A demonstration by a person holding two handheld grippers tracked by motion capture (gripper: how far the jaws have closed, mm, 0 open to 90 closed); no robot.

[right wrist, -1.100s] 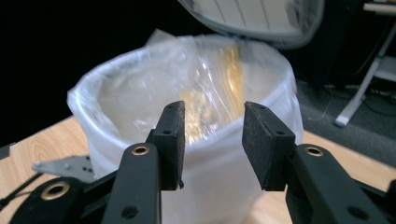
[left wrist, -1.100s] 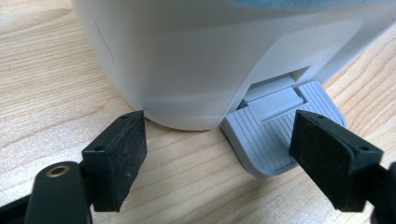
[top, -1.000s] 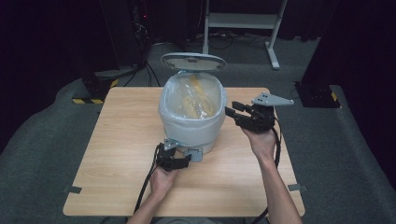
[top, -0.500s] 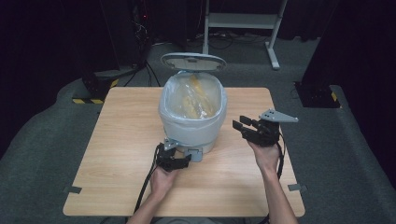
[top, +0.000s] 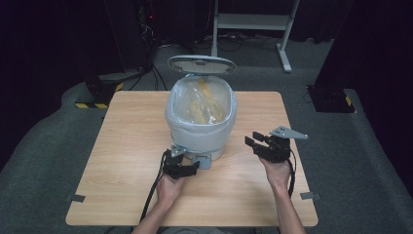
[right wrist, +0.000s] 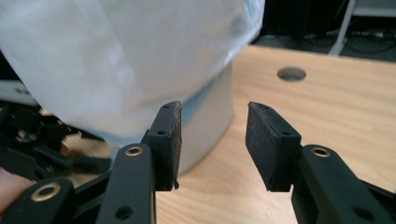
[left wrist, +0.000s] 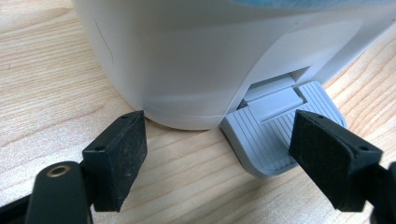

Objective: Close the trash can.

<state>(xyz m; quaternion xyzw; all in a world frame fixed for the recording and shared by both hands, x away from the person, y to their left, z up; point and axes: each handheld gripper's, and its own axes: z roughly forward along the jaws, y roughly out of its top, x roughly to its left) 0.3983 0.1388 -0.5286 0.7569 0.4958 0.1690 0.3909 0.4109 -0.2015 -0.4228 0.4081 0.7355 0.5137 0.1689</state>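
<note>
Your left gripper [top: 191,168], jaws apart, bears on the ribbed grey foot pedal [left wrist: 275,140], propping the lid of the pale grey plastic-lined pedal bin [top: 200,117] just ahead (bag exposed). Your right gripper [top: 257,140], jaws just widened and empty, waits beside the bin.

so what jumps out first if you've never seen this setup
A white pedal bin stands mid-table with its lid up and a clear bag inside holding yellowish scraps. The left gripper sits at the bin's grey foot pedal, jaws open. The right gripper hovers open beside the bin, holding nothing.
</note>
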